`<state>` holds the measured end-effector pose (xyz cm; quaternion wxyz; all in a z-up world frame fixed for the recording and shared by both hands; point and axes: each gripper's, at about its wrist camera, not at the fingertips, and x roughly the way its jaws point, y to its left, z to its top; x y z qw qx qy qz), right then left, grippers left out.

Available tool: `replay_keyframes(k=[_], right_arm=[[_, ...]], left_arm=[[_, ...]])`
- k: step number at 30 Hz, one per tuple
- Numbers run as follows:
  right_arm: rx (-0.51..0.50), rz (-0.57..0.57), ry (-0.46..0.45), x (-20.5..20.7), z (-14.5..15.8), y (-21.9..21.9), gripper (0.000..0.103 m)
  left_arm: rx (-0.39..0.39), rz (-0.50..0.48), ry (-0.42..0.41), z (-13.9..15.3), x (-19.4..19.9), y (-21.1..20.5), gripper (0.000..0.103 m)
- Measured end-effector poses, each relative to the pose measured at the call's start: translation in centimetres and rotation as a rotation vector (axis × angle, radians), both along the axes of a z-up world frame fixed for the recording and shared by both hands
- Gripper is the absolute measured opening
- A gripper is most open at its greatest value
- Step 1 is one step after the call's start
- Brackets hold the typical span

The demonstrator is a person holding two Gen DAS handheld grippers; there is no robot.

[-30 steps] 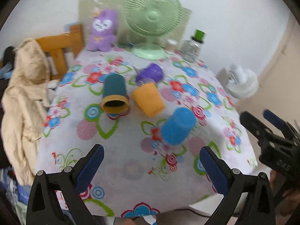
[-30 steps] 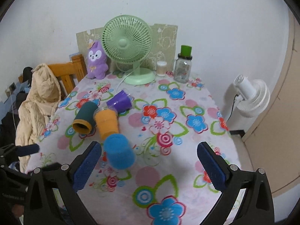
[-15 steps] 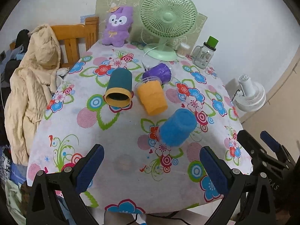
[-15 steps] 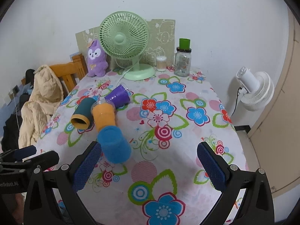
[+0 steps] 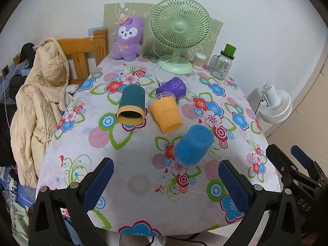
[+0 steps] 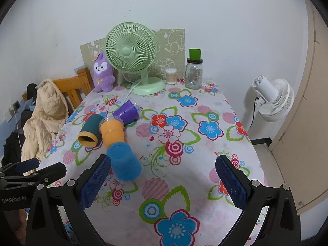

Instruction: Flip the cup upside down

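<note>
Several cups lie on their sides on the flowered tablecloth [image 5: 131,184]: a blue cup [image 5: 193,147] nearest, an orange cup [image 5: 167,113], a dark teal cup [image 5: 132,105] with its yellow mouth facing me, and a purple cup [image 5: 173,87] behind. They also show in the right wrist view: the blue cup [image 6: 124,163], the orange cup [image 6: 112,132], the teal cup [image 6: 91,130] and the purple cup [image 6: 127,113]. My left gripper [image 5: 164,186] is open and empty, above the table's near edge. My right gripper [image 6: 162,182] is open and empty, with the blue cup by its left finger.
A green desk fan [image 5: 179,31], a purple plush toy [image 5: 128,39], a glass jar with a green lid [image 5: 223,62] and a small container [image 5: 199,60] stand at the back. A wooden chair [image 5: 82,53] with a beige jacket [image 5: 39,98] is at left. A white floor fan [image 5: 275,104] is at right.
Both grippers have risen and tilted, so the views show more of the table and the back wall. The cups have not moved. Both grippers stay open.
</note>
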<state>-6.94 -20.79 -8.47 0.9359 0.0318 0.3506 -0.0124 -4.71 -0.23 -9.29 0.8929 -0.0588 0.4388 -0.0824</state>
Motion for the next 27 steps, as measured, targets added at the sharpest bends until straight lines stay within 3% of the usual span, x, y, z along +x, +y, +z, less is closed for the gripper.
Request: replay_keyframes(k=[6,27], right_arm=[[0.005,-0.008,0.004,-0.28,0.01,-0.24,0.103],[0.001,0.003,0.009,-0.39,0.03,0.06,0.103]], left_arm=[[0.038,0.033,-0.013,0.18,-0.22,-0.03,0.103],[0.065,0.015,-0.017,-0.01,-0.47,-0.76,0.103]])
